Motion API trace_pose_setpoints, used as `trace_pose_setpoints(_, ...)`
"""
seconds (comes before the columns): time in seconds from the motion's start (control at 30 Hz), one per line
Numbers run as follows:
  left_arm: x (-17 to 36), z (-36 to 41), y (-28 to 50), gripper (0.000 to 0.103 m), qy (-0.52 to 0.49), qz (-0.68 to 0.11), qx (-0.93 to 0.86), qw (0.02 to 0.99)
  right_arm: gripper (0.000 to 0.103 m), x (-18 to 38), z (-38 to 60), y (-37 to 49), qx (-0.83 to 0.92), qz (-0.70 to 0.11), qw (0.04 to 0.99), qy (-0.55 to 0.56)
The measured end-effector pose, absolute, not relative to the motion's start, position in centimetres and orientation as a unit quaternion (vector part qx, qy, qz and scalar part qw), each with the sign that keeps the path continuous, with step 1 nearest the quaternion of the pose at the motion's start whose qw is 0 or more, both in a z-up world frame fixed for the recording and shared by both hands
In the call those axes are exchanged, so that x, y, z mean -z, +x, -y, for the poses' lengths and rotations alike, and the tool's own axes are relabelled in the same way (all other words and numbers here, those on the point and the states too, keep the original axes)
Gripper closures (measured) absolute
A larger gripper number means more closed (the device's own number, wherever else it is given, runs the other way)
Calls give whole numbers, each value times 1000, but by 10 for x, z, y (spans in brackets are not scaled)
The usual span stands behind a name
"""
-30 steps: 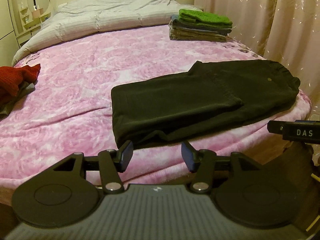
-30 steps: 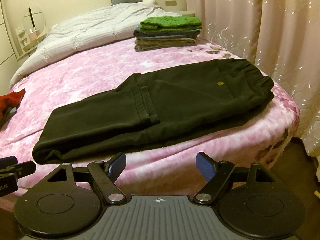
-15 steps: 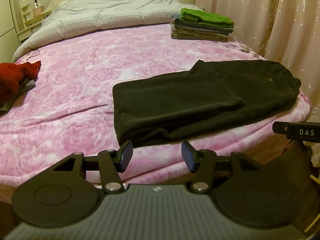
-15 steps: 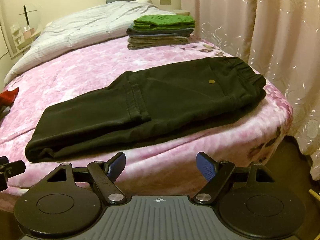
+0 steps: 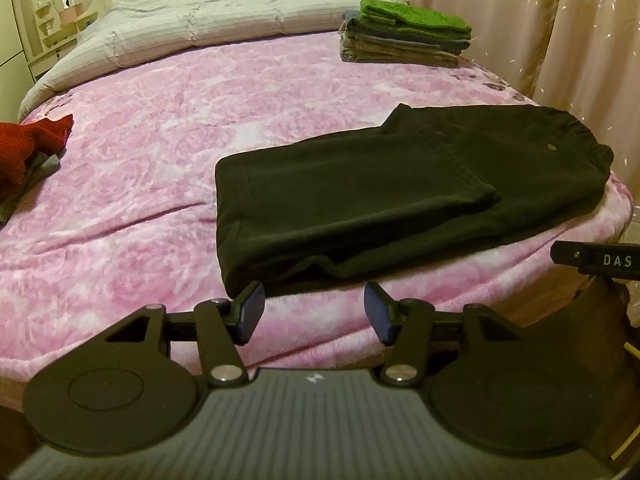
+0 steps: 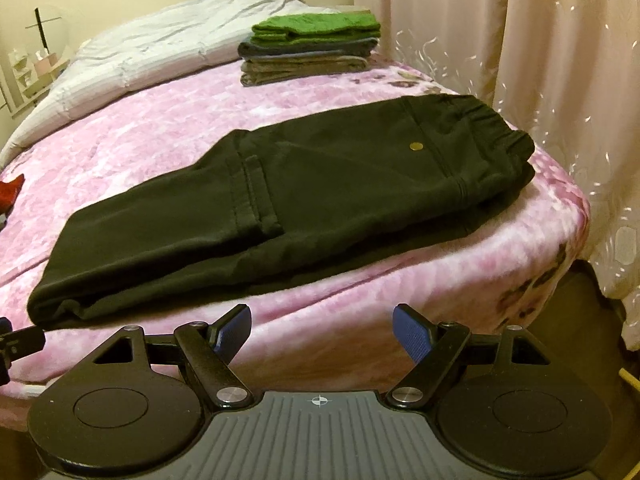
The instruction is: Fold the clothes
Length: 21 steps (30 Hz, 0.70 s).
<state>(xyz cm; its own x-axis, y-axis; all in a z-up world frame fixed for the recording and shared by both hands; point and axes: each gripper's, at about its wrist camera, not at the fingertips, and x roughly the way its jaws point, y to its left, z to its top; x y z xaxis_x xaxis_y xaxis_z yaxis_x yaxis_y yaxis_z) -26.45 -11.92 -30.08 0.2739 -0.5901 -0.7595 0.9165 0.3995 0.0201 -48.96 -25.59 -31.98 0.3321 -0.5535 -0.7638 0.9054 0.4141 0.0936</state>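
Dark trousers [image 5: 380, 196] [image 6: 280, 216] lie folded lengthwise on the pink blanket [image 5: 140, 140], waistband toward the curtain side, leg ends toward the left. My left gripper [image 5: 314, 312] hangs open just in front of the folded leg end, nothing between its fingers. My right gripper [image 6: 322, 330] stands open, wider, before the blanket's near edge below the trousers' middle, also empty. The right gripper's tip shows at the left wrist view's right edge [image 5: 596, 258].
A stack of folded clothes [image 5: 404, 34] [image 6: 310, 48] topped by green sits at the far side of the bed. Red clothing [image 5: 24, 148] lies at the left. A grey duvet [image 5: 200, 28] covers the head end. Curtains [image 6: 540, 60] hang on the right.
Both grippers have edged forward and down toward the trousers, which look larger and closer now. Jaw openings look unchanged and nothing was taken hold of.
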Motion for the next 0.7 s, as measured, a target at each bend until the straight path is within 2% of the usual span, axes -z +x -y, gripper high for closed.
trace_pose_setpoints(0.2, 301, 128, -253, 52, 225, -337, 499, 766, 22, 329, 279, -510, 470, -298, 774, 301)
trace_pose_setpoints(0.33, 298, 133, -241, 54, 199, -331, 519, 763, 22, 334, 309, -556, 461, -189, 779, 381)
trace_pose_setpoints(0.4, 298, 137, -236, 61, 189, -327, 531, 758, 22, 339, 329, -586, 460, -116, 765, 436)
trace_pose_setpoints(0.5, 300, 144, -231, 63, 176, -321, 549, 752, 23, 353, 356, -626, 463, -28, 733, 498)
trace_pose_setpoints(0.7, 316, 159, -209, 73, 143, -329, 555, 750, 23, 382, 404, -672, 459, 65, 671, 578)
